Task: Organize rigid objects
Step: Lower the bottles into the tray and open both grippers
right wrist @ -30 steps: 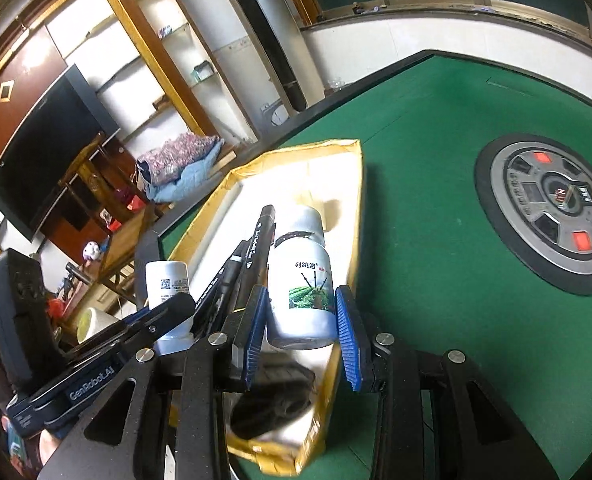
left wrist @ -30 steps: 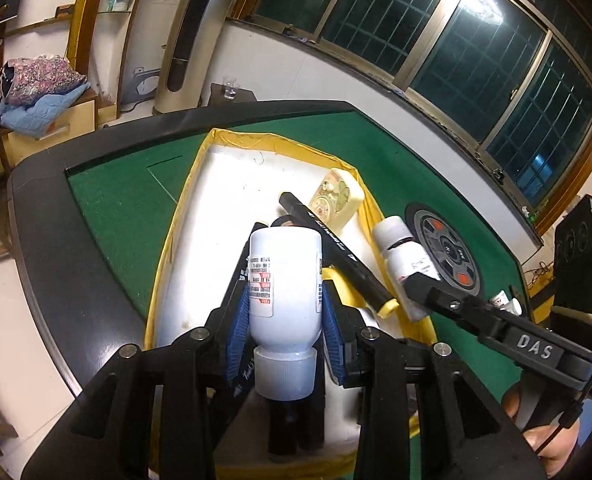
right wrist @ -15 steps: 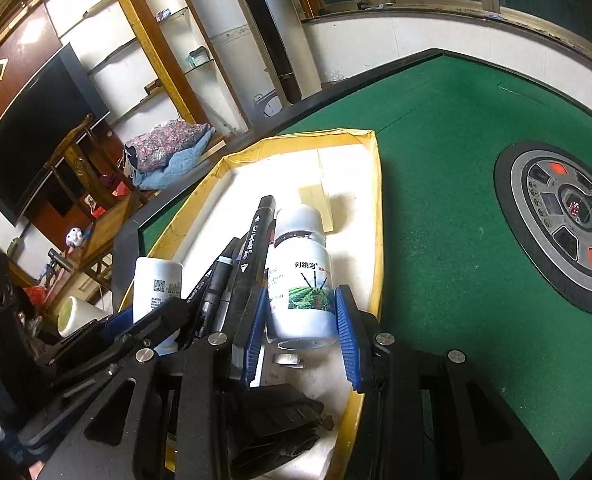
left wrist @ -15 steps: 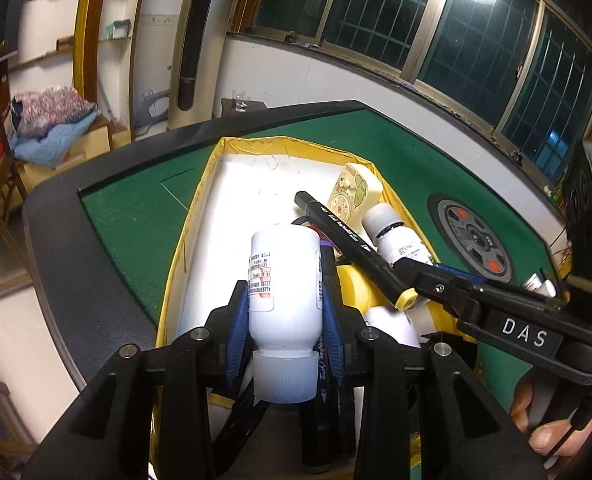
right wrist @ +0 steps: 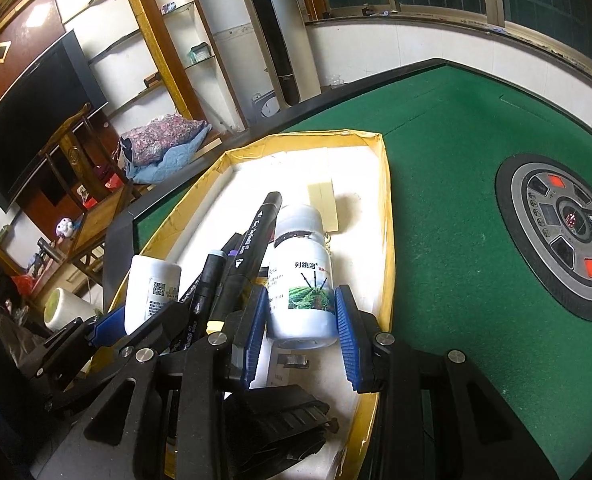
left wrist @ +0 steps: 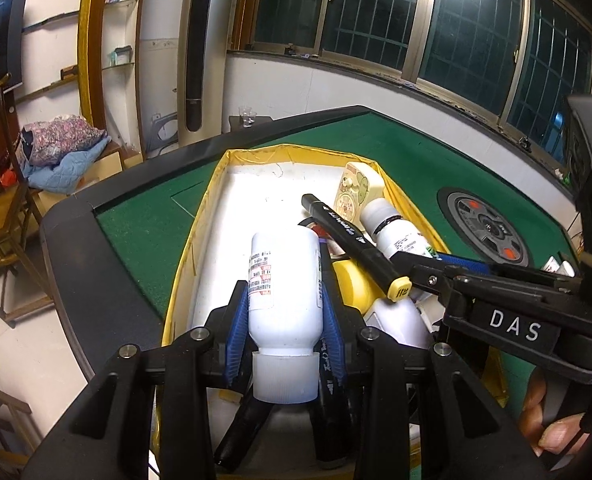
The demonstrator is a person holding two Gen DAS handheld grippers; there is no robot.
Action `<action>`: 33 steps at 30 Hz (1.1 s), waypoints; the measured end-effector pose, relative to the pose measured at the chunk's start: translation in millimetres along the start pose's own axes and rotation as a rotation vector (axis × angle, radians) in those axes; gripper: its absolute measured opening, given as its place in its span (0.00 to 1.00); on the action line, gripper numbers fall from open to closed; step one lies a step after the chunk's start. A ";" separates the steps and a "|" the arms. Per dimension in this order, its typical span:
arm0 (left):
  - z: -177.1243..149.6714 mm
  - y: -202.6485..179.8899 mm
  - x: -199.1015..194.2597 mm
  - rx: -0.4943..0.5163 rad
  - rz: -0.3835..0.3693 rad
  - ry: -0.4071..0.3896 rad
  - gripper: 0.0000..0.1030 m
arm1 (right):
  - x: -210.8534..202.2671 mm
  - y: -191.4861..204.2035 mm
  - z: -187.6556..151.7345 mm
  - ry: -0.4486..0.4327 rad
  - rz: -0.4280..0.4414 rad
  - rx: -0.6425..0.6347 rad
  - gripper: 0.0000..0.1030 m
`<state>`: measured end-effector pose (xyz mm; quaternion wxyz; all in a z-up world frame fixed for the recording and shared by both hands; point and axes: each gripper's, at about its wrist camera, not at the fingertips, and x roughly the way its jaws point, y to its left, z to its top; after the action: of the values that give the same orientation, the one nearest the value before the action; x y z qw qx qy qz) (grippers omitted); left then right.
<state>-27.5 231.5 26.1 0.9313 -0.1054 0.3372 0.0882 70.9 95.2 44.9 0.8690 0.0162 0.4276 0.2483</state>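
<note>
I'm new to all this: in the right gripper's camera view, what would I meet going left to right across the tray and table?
Plain white bottle → black markers → green-labelled white bottle → yellow tray rim → round control panel in the green table.

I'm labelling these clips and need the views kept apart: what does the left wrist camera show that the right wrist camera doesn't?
Only the left wrist view shows the left gripper shut on a plain white bottle with its cap toward the camera, a yellow-tipped end on the black marker, and a cartoon-printed cream case.

Only the right wrist view shows the right gripper open around a bottle with a green picture label, and a television.

Both show the yellow-edged tray on the green table.
</note>
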 end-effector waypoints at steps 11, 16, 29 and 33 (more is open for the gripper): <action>-3.0 -3.0 -3.0 0.026 0.024 -0.027 0.31 | 0.5 8.8 -1.0 -0.008 -0.023 -0.014 0.30; -3.3 -4.2 -4.5 0.038 0.030 -0.038 0.31 | 0.8 11.0 -1.8 -0.009 -0.028 -0.023 0.30; -4.2 -5.3 -8.8 0.061 0.047 -0.050 0.31 | 2.1 15.0 -1.9 -0.008 -0.034 -0.027 0.30; -3.8 -5.4 -10.3 0.063 0.049 -0.051 0.31 | 1.4 15.4 -2.0 -0.014 -0.028 -0.023 0.31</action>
<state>-36.4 224.4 30.7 0.9401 -0.0653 0.3184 0.1030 63.7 108.9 46.3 0.8756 0.0017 0.4187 0.2409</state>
